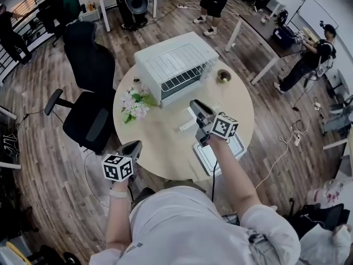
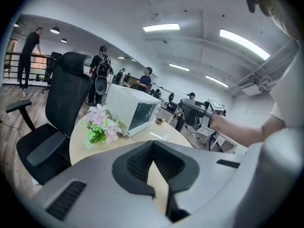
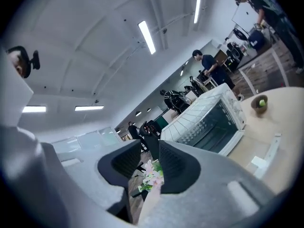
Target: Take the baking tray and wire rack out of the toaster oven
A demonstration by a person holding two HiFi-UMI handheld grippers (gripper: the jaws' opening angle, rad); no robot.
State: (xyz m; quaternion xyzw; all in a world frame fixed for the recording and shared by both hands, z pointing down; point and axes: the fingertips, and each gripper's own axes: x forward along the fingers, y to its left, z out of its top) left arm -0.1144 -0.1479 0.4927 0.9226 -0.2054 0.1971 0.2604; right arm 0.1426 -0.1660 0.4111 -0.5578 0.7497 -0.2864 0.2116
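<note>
- Oven (image 1: 148, 70) sits upper centre on the table (image 1: 160, 142), with the rack (image 1: 177, 63) on its roof.
- Tray (image 1: 237, 147) lies at the table's lower right edge.
- Left gripper (image 1: 135, 146), lower left: jaws closed, empty.
- Right gripper (image 1: 196, 105), centre: jaws slightly apart, empty.

Bright, even indoor light from ceiling strip lights (image 2: 161, 27), soft shadows, strong fisheye bending, dark vignetted corners, near foreground soft.
</note>
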